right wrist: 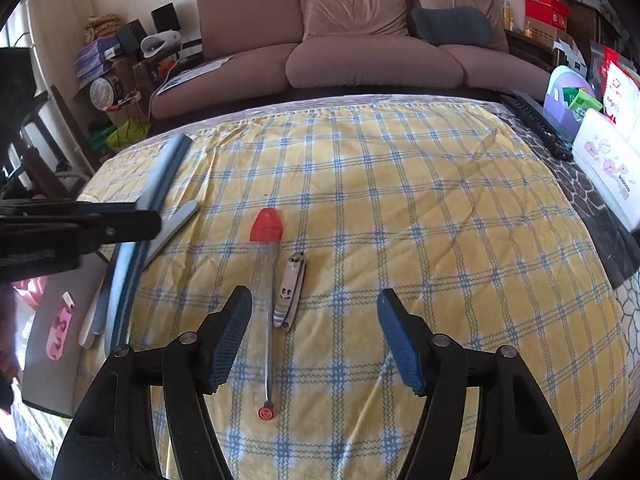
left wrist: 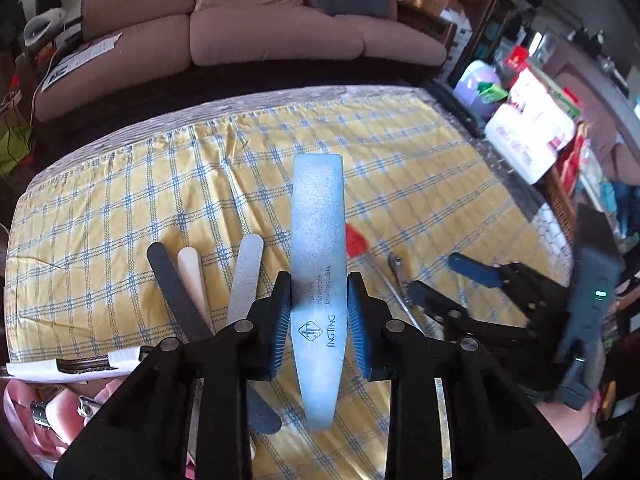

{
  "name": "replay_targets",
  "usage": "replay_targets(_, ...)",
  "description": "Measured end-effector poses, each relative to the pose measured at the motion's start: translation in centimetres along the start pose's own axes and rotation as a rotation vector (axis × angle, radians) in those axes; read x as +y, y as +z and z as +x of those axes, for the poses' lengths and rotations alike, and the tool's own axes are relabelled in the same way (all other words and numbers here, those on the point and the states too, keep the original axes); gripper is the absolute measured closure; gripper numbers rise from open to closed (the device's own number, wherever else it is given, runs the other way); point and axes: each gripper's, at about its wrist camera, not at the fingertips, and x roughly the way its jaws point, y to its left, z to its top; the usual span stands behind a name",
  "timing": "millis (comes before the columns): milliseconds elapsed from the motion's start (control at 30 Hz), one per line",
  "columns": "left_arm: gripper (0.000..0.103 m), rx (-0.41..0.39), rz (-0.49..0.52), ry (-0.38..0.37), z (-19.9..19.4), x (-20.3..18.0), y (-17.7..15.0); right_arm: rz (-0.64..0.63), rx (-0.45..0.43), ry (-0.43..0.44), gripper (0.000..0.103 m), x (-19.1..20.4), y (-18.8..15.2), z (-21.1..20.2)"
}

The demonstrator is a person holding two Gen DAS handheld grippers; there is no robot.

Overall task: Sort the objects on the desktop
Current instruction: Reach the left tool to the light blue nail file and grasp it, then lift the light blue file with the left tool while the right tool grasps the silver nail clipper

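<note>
The yellow checked cloth [right wrist: 400, 200] is lying beneath you. Your left gripper [left wrist: 319, 304] is pinching the blue nail buffer [left wrist: 318, 240]; your right gripper [right wrist: 314, 336] is hanging half-open over the nail clippers [right wrist: 290, 288], gripping nothing.

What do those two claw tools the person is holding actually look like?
Both match. The left claw and the right claw are black plastic, each with two angular fingers hinged on round silver pins. The inner faces carry blue ribbed pads. Seen from the left camera, the right tool's dark body shows a small green light. No cables or sleeves are clearly visible.
</note>
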Motion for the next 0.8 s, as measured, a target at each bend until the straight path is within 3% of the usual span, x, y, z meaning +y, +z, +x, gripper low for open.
replay_targets(133, 0.077, -0.052, -0.013, -0.067, -3.7, 0.4, 0.1, 0.021, 0.033, -0.007, 0.053, 0.4, 1.3, 2.3)
replay_targets(200, 0.078, -0.068, -0.017, -0.091, -5.2, 0.8, 0.1, 0.029, 0.067, -0.023, 0.079, 0.3, 1.6, 3.6)
replay_targets(367, 0.078, -0.110, -0.045, -0.141, -8.8, 2.6, -0.1, -0.016, 0.081, -0.058, 0.093, 0.7, 1.7, 4.1)
replay_targets(500, 0.078, -0.127, -0.046, -0.145, -11.0, 3.9, -0.3, -0.014, 0.060, -0.043, 0.093, 0.4, 1.7, 2.4)
replay_targets(600, 0.078, -0.132, -0.066, -0.140, -11.9, 5.0, -1.0, 0.005, 0.018, 0.018, 0.093, 0.6, 2.1, -0.5)
replay_targets(700, 0.078, -0.109, -0.065, -0.122, -11.8, 5.5, -1.8, -0.007, -0.009, 0.056, 0.093, 1.6, 2.4, -3.5)
replay_targets(800, 0.071, -0.055, -0.045, -0.076, -10.2, 5.2, -2.6, -0.002, -0.012, 0.092, 0.093, 2.5, 1.9, -5.8)
